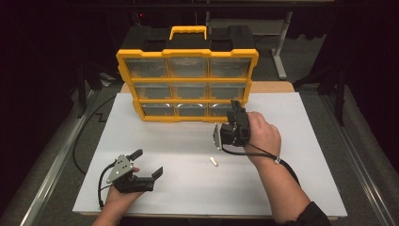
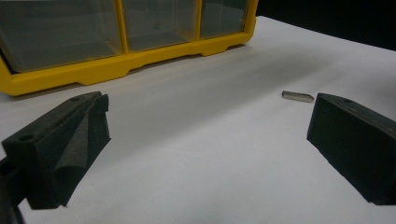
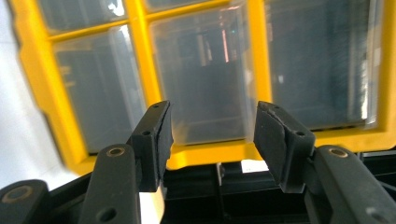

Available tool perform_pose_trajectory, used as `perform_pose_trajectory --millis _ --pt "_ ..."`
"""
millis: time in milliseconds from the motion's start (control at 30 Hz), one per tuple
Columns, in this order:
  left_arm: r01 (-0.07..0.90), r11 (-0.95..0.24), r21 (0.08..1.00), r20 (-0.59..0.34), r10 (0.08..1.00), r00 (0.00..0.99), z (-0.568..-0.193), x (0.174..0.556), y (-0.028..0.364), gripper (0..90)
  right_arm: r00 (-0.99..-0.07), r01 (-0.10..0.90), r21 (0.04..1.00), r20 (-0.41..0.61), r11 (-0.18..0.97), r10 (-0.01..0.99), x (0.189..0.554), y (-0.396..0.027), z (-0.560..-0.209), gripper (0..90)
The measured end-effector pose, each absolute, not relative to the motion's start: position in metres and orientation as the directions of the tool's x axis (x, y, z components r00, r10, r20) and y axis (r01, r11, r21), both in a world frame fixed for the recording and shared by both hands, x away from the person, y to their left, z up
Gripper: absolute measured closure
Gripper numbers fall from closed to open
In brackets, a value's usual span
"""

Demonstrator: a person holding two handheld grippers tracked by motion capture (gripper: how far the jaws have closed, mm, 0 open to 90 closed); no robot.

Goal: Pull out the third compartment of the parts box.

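Note:
A yellow organizer case (image 1: 187,80) with clear drawers stands upright at the back of the white board (image 1: 197,188). My right gripper (image 1: 237,111) is raised close in front of the case's lower right drawers, held in a hand. In the right gripper view its jaws (image 3: 212,119) stand apart with nothing between them, facing a clear drawer of the organizer (image 3: 138,56). A small metal piece (image 1: 214,161) lies on the board below that hand. My left gripper (image 1: 149,162) rests open near the front left. In the left gripper view its jaws (image 2: 208,103) stand wide apart, with the metal piece (image 2: 297,96) beside the right jaw.
The organizer's yellow base (image 2: 116,66) lies beyond the left gripper. A black carrying part with a yellow handle (image 1: 187,32) sits behind the case. A black cable (image 1: 82,141) trails off the board's left side. Metal rails (image 1: 51,169) edge the table.

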State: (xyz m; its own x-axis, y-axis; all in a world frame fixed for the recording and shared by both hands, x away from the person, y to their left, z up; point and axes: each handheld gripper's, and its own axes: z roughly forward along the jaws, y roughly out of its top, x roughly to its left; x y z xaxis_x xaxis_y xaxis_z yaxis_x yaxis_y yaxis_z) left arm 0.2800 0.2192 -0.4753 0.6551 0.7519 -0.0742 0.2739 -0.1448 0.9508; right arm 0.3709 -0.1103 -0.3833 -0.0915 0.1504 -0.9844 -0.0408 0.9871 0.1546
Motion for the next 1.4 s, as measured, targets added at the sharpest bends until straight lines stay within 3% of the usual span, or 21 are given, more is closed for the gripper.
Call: perform_pose_trajectory --millis 600,1400 --pt "0.271 -0.154 0.950 -0.068 0.746 0.662 -0.475 0.279 0.217 0.3 -0.007 -0.064 0.167 -0.986 0.984 0.167 0.386 -0.101 -0.348 62.7" --pt "0.267 -0.153 0.952 -0.066 0.745 0.664 -0.475 0.279 0.216 0.3 0.065 -0.047 0.135 -0.988 0.990 0.138 0.406 -0.094 -0.306 72.5"
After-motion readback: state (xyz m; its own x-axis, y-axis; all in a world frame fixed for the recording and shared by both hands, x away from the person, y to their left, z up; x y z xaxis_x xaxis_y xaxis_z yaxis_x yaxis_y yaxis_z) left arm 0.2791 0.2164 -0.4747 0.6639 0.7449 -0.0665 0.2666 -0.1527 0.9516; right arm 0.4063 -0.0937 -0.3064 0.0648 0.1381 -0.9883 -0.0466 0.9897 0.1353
